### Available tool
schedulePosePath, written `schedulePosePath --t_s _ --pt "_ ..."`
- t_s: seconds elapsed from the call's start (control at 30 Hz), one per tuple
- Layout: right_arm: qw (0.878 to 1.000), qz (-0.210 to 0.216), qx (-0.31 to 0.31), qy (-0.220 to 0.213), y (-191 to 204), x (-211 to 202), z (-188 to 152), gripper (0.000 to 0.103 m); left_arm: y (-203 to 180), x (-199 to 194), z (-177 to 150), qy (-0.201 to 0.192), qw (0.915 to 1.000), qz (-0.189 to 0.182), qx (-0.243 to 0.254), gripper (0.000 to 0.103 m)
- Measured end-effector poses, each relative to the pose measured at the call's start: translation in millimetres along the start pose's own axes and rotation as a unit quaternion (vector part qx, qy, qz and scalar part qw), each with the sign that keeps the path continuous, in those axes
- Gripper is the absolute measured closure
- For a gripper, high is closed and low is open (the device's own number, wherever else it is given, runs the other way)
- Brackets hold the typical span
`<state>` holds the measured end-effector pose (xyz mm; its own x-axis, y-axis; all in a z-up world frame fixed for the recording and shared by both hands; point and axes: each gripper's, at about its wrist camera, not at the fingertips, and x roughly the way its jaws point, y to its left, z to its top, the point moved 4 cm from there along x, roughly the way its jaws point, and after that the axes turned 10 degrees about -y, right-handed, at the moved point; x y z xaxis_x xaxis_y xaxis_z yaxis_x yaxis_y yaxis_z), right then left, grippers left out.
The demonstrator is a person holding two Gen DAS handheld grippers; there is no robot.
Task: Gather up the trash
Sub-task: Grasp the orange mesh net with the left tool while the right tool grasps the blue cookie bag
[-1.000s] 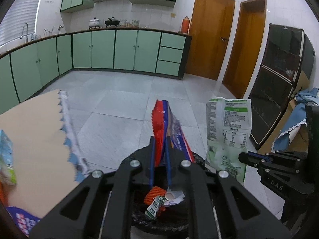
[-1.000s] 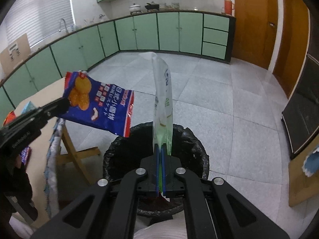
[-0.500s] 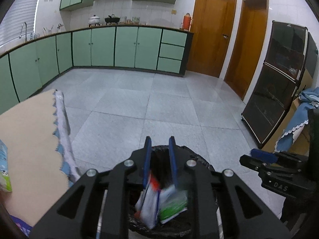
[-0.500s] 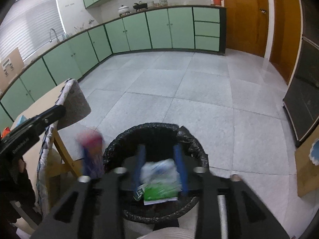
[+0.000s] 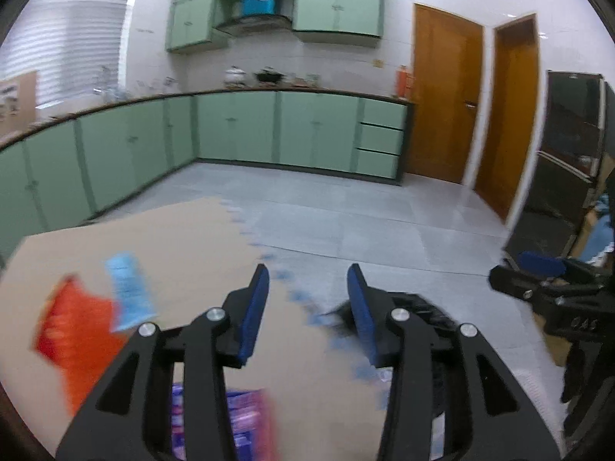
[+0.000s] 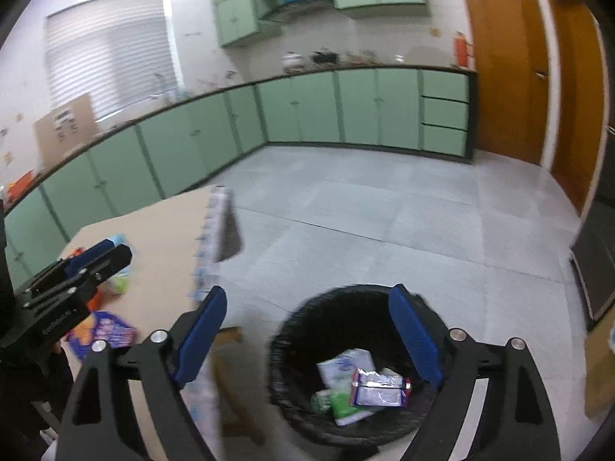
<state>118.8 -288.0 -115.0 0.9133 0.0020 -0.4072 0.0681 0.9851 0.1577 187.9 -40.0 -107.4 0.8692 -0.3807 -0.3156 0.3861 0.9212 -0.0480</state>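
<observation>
My left gripper (image 5: 307,309) is open and empty above the right part of the table (image 5: 161,242). On the table lie an orange-red wrapper (image 5: 73,342), a light blue packet (image 5: 128,294) and a purple packet (image 5: 246,426). My right gripper (image 6: 307,340) is open and empty above the black bin (image 6: 338,307), which holds several wrappers (image 6: 359,384). The right gripper also shows in the left wrist view (image 5: 538,272), and the left gripper shows in the right wrist view (image 6: 96,259).
The table has a blue-fringed cloth edge (image 6: 209,238) next to the bin. Green cabinets (image 5: 238,130) line the far walls. Two wooden doors (image 5: 446,92) and a dark glass cabinet (image 5: 569,153) stand to the right. Grey tiled floor (image 6: 384,211) lies beyond the bin.
Both grippers opened and dropped their wrappers into the bin. The left gripper then swung left over the table; the right one has opened wider above the bin.
</observation>
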Motion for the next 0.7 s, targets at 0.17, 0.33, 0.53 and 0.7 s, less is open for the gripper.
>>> schedulePosePath --t_s 0.17,0.33,0.53,0.7 --pt "0.998 0.063 -0.018 0.002 69.8 9.9 -10.0 0.018 67.6 -40.6 -9.0 0.001 0.9975 0.068 -0.020 0.062" --pt "0.992 0.115 -0.032 0.032 127.8 25.1 -33.2 0.018 119.2 -74.7 -26.6 0.011 0.9919 0.124 -0.026 0.062" --pt "0.985 0.146 -0.065 0.067 178.6 42.1 -64.5 0.018 156.0 -99.4 -42.9 0.025 0.9860 0.156 -0.054 0.062" --pt "0.982 0.145 -0.080 0.094 191.7 56.9 -84.1 0.018 169.9 -110.6 -49.2 0.026 0.9836 0.166 -0.066 0.062"
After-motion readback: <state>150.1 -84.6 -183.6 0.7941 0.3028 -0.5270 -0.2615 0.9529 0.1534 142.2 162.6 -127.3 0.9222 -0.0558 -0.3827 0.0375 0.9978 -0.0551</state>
